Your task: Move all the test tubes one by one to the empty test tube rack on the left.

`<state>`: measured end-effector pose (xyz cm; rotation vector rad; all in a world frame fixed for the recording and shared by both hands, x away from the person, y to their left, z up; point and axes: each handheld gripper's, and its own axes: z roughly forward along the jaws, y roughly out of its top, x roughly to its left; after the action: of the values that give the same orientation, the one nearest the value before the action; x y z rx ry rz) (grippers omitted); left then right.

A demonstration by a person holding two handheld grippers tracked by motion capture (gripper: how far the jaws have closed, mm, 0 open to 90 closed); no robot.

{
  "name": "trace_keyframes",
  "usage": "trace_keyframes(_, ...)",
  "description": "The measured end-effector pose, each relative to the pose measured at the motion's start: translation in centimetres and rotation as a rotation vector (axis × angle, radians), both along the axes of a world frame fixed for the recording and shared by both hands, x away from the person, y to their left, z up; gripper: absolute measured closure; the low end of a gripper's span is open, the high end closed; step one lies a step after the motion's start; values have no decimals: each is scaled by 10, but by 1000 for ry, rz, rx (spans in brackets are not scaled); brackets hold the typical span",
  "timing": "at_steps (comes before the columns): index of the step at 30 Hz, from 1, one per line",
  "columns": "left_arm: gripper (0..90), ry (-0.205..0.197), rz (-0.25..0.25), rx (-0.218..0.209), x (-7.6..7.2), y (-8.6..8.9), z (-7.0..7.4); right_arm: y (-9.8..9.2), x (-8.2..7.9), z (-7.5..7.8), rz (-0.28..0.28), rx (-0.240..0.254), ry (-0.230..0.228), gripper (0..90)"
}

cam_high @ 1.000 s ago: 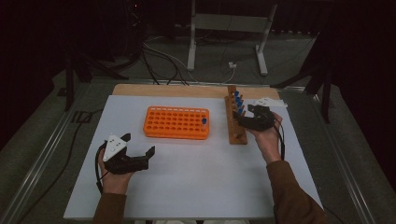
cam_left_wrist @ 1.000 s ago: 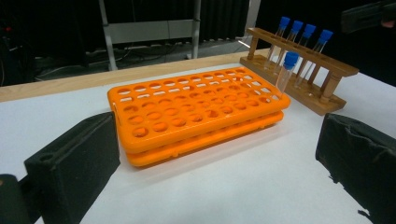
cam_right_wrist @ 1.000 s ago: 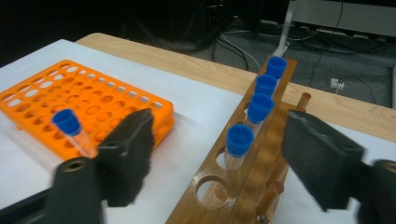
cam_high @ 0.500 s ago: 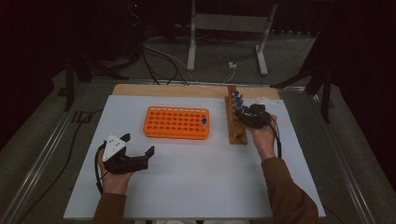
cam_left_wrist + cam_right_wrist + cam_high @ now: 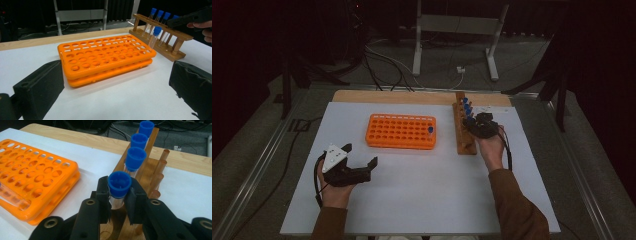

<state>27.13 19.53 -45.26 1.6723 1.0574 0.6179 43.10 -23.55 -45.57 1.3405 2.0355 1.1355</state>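
Observation:
A wooden rack [image 5: 463, 136] holds several blue-capped test tubes [image 5: 135, 158]. My right gripper [image 5: 119, 198] has just been closing, and it is now shut on the nearest tube [image 5: 119, 184], just below its cap, while the tube stands in the wooden rack [image 5: 148, 178]. In the high view the right gripper [image 5: 472, 123] sits over that rack's middle. An orange rack [image 5: 401, 131] lies left of it with one tube [image 5: 430, 131] in its right end. My left gripper [image 5: 361, 154] rests open near the front left, its jaws wide apart towards the orange rack [image 5: 105, 57].
A white sheet [image 5: 422, 195] covers the table, with a wooden strip [image 5: 392, 96] along its far edge. Cables and a metal stand [image 5: 457, 30] lie on the floor beyond. The right gripper [image 5: 190, 17] shows over the wooden rack [image 5: 162, 47] in the left gripper view.
My right hand has come down slightly onto the wooden rack, with the gripper lower over the tubes. The left hand has stayed where it was.

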Motion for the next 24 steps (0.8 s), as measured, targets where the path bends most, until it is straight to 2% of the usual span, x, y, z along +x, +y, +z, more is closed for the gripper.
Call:
trace_keyframes(7, 8, 7, -5, -9, 1, -1, -1, 1, -1, 1, 4, -5, 0, 757)
trace_keyframes(24, 8, 12, -1, -6, 1, -1, -2, 0, -8, 14, 10, -16, -41, 758)
